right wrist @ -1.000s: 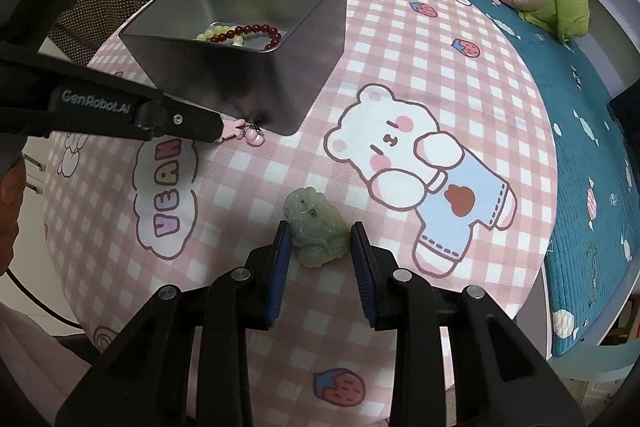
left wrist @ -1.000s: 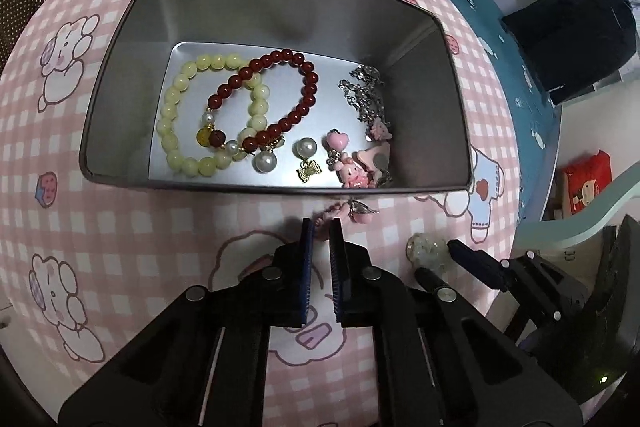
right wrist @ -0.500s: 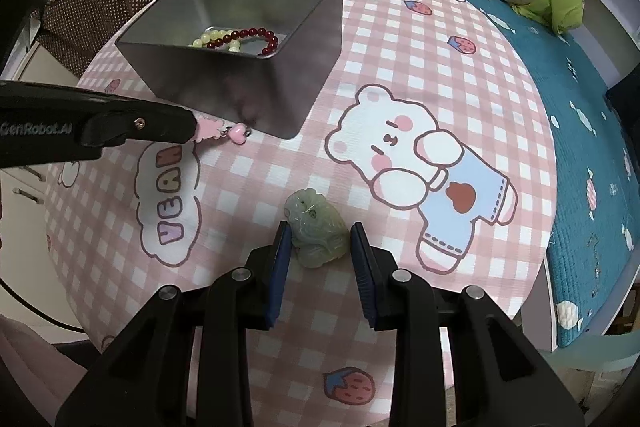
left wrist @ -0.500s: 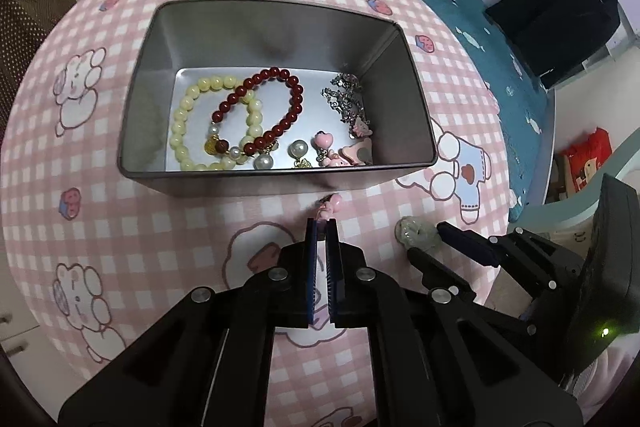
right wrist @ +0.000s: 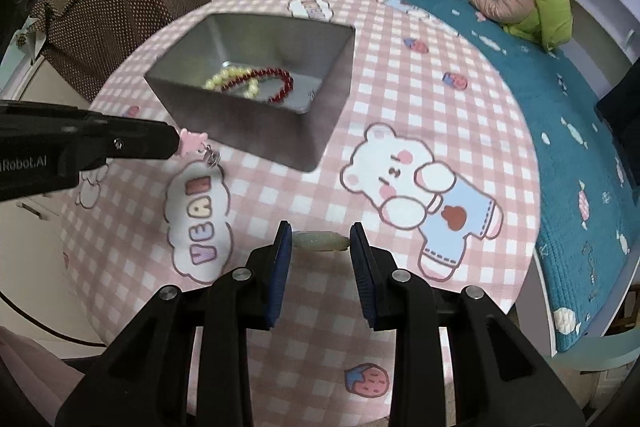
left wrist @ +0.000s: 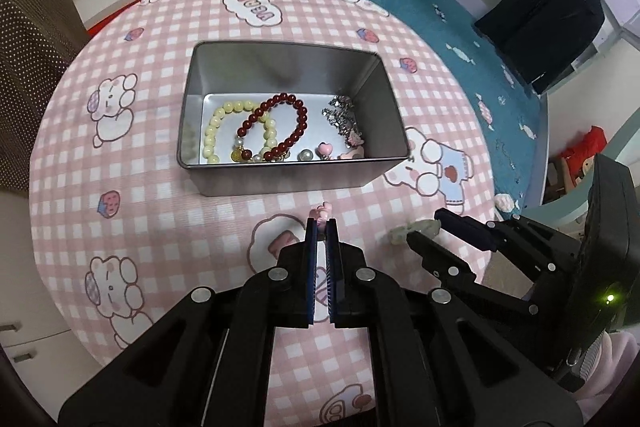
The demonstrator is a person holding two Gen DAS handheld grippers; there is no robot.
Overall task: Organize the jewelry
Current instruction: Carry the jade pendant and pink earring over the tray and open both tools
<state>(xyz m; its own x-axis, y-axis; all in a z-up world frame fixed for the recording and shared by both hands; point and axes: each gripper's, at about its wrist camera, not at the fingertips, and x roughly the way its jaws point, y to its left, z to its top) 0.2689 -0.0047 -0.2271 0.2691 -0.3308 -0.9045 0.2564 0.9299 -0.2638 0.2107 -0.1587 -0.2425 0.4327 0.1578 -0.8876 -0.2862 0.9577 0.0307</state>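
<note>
Jewelry lies mostly in the metal tin (left wrist: 288, 183), which stands on the pink checked tablecloth (left wrist: 160, 227) ahead of both claws. Inside it, a pale yellow bead bracelet (left wrist: 214, 131) and a dark red bead bracelet (left wrist: 298, 117) overlap at the left, a silver chain (left wrist: 340, 113) lies at the right, and a pearl earring (left wrist: 306, 155) and small pink pieces (left wrist: 325, 149) sit along the near wall.

The left gripper (left wrist: 321, 227) has its fingers pressed together on a pink charm (left wrist: 323, 211), which sticks out past the tips, just short of the tin's near wall. In the right wrist view a small metal clasp (right wrist: 212, 157) dangles from that charm (right wrist: 192, 139), clear of the cloth.

The right gripper (right wrist: 320, 239) pinches a pale green jade pendant (right wrist: 320, 241) that spans the gap between its two pads, each end touching a pad. In the left wrist view it (left wrist: 416, 229) shows at the tips of the right gripper (left wrist: 424, 231), to the right of the left claw. The tin stands ahead and to the left of the right claw, and a printed bear (right wrist: 404, 175) on the cloth lies ahead and to its right
</note>
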